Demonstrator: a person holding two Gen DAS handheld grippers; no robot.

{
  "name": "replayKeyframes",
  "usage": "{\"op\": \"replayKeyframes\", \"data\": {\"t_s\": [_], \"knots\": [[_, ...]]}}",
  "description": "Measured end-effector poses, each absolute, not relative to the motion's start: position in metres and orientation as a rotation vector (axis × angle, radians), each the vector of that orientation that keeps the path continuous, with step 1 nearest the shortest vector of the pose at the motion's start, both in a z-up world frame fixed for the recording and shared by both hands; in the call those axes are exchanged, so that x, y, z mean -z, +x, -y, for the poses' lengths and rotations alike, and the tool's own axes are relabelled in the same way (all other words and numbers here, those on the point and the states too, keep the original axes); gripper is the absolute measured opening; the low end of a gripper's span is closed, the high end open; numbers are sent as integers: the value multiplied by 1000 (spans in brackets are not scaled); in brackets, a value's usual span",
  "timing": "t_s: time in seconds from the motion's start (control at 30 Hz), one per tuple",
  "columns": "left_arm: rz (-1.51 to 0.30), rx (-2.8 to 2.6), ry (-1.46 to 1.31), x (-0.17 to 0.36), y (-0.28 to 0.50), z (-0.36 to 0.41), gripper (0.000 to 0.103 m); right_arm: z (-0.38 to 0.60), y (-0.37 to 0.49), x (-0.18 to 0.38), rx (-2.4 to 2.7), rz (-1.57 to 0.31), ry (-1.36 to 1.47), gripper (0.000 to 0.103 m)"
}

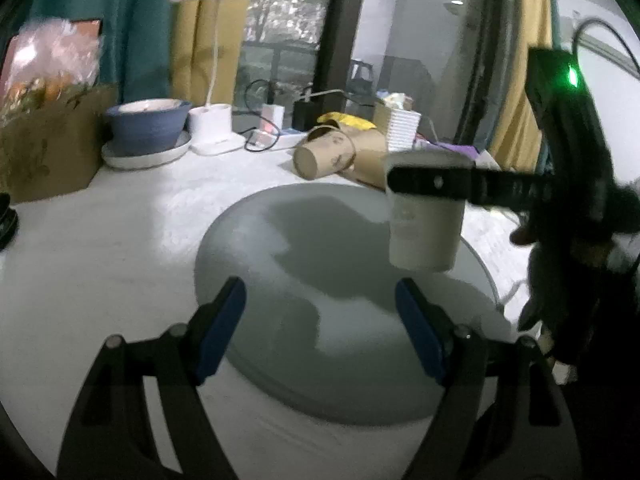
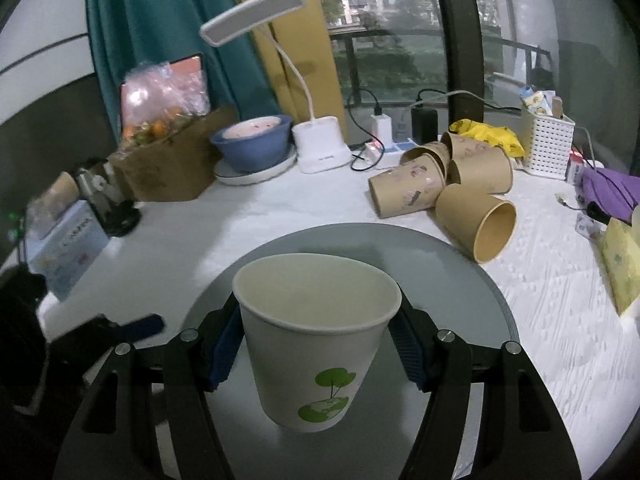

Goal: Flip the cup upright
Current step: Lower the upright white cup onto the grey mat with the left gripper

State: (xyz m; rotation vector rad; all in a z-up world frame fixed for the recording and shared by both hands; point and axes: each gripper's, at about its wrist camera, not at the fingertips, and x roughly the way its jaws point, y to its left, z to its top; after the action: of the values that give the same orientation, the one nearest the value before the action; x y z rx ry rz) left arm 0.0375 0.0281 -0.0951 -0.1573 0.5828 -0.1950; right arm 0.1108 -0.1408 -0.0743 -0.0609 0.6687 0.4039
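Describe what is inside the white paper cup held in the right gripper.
The white paper cup, upright in the right gripper, shows only bare pale inner wall. Nothing visible inside, though the near rim hides its bottom.

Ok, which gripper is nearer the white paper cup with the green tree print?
Right. The right gripper is shut on the white paper cup, holding it mouth-up above the grey round tray. The left gripper is open, apart from it.

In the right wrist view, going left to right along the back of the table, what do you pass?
Cardboard box → blue bowl on its white plate → white desk lamp → pile of brown paper cups → white perforated basket → purple cloth.
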Motion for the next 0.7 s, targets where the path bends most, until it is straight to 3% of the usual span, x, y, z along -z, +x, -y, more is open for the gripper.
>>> {"op": "replayKeyframes", "data": {"t_s": [0.7], "knots": [[-634, 143, -249, 93, 81, -59, 78, 131, 170, 88, -307, -661, -134, 70]]}}
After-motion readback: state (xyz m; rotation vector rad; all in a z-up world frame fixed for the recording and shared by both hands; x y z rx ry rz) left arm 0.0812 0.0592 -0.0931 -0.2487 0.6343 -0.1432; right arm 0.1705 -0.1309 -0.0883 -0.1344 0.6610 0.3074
